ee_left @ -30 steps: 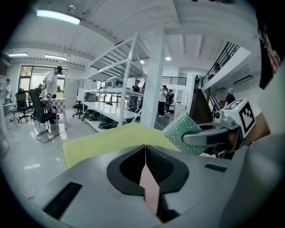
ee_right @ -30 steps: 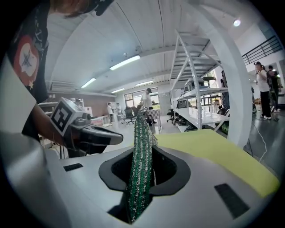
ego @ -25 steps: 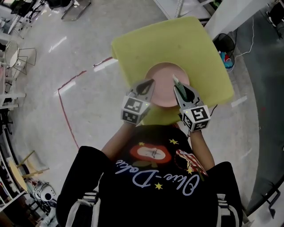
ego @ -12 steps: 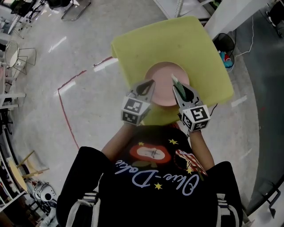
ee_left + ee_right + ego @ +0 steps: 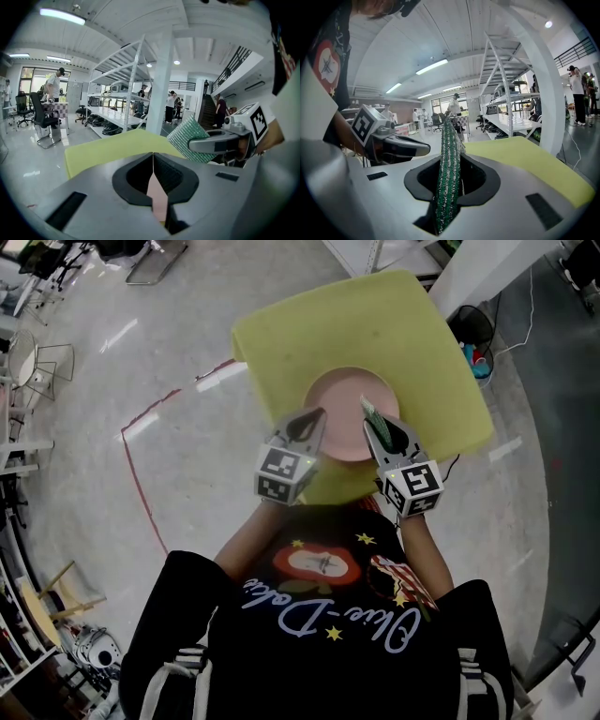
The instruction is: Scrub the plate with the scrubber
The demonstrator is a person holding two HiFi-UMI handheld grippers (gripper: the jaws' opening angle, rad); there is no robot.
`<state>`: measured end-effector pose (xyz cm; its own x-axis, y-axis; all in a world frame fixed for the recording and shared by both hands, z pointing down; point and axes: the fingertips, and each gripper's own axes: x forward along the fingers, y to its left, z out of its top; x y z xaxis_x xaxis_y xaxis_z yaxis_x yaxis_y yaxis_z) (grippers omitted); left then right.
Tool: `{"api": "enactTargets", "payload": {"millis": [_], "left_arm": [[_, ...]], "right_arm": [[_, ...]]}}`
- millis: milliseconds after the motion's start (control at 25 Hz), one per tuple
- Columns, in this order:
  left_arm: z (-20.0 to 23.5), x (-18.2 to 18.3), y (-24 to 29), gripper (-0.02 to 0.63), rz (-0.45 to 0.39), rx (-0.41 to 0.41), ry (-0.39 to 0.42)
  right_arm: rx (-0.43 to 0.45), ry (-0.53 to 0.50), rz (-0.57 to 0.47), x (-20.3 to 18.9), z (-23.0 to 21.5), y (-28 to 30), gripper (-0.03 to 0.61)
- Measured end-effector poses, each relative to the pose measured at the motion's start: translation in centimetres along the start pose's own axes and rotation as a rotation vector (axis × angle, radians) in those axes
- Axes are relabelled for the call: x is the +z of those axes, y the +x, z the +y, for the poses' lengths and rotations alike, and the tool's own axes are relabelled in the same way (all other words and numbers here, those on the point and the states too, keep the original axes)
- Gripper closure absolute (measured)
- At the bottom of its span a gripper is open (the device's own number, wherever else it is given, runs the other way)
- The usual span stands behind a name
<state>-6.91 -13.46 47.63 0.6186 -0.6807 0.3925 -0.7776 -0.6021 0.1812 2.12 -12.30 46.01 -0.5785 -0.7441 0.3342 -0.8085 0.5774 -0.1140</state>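
Plate (image 5: 349, 395): pink, on yellow bench (image 5: 309, 324).
Left tool (image 5: 317, 414): jaws together, apparently pinching the plate's near-left rim.
Right tool (image 5: 371, 418): clamped on green scrubber (image 5: 446, 168), edge-up, at the plate's near-right rim.
Risk: the shallow rim pinch may slip under scrubbing pressure, so the plate skids.

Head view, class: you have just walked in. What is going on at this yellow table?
A person holds a gripper in each hand over a pink plate on the yellow table. The left gripper is shut on the plate's near-left rim. The right gripper is shut on a green scrubber, held at the plate's right side. Whether it touches the plate cannot be told.
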Motion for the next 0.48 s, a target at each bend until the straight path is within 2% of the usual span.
{"api": "enactTargets", "payload": {"millis": [480], "left_arm": [[-0.41,0.35,0.17,0.607,-0.008,-0.009,0.003]], "right_arm": [[-0.005,0.009,-0.013,0.27,-0.27,-0.27,0.515]]}}
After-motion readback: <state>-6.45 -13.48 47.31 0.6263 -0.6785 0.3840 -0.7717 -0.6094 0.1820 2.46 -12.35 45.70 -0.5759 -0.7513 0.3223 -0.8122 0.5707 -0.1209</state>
